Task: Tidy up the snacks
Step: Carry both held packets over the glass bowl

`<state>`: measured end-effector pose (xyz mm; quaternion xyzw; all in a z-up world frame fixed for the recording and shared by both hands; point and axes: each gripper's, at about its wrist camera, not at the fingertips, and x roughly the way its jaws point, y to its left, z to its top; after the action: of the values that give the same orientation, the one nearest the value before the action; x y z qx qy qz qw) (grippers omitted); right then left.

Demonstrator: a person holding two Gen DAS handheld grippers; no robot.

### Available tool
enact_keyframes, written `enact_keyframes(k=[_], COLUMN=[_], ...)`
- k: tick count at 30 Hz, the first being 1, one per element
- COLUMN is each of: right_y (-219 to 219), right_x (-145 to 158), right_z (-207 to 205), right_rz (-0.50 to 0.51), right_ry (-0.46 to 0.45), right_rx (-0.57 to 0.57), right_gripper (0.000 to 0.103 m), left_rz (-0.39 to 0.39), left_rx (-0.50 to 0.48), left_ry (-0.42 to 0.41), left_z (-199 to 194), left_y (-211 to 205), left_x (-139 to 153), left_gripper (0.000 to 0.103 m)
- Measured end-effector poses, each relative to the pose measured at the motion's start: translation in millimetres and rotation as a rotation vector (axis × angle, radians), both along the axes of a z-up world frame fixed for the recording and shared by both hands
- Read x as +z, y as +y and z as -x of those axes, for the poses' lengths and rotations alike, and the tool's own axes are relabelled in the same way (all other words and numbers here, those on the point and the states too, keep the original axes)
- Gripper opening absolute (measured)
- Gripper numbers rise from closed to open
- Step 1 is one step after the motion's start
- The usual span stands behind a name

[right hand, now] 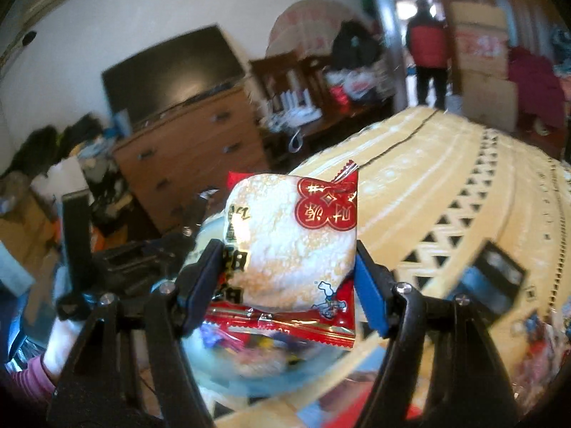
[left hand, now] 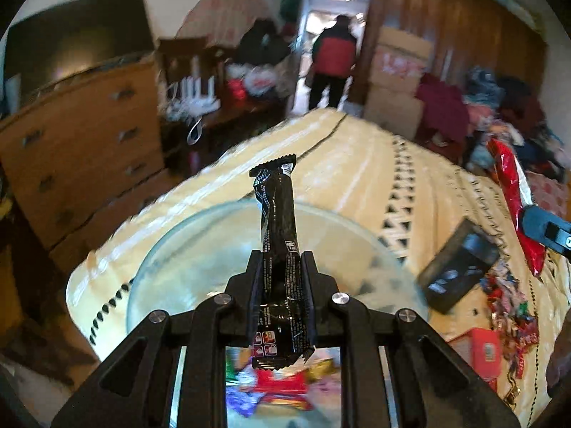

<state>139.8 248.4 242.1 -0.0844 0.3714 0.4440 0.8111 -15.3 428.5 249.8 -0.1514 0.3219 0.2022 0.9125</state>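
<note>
- Left wrist view: left gripper clamps one black snack bar, held above the glass bowl on the cream bedspread. Bowl holds several mixed wrapped snacks; count unclear.
- Right wrist view: right gripper grips one red-and-white rice cracker packet over the same bowl.

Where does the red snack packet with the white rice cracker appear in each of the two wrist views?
Left wrist view: the red snack packet shows edge-on at the far right, in the right gripper.
Right wrist view: it fills the centre, with the right gripper shut on its sides.
Shared landmark: the wooden chest of drawers with the dark screen on top.
</note>
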Motion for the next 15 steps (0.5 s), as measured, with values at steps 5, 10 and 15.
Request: enact_keyframes(k=[5, 10, 15], right_y=[33, 41, 48], right_x=[-33, -50, -53], right_z=[10, 13, 12], right_rz=[0.086, 0.122, 0.133], right_ry=[0.026, 0.049, 0.053], right_rx=[0.039, 0.047, 0.038], right_gripper=[0.071, 0.071, 0.071], left_rz=[0.019, 0.016, 0.009], left_rx=[0.021, 0.025, 0.021], left_ry=[0.042, 0.044, 0.044], left_z=[-2, 5, 2], left_y=[11, 21, 23], left_x=[-22, -24, -25], left_gripper=[0.02, 0.02, 0.02])
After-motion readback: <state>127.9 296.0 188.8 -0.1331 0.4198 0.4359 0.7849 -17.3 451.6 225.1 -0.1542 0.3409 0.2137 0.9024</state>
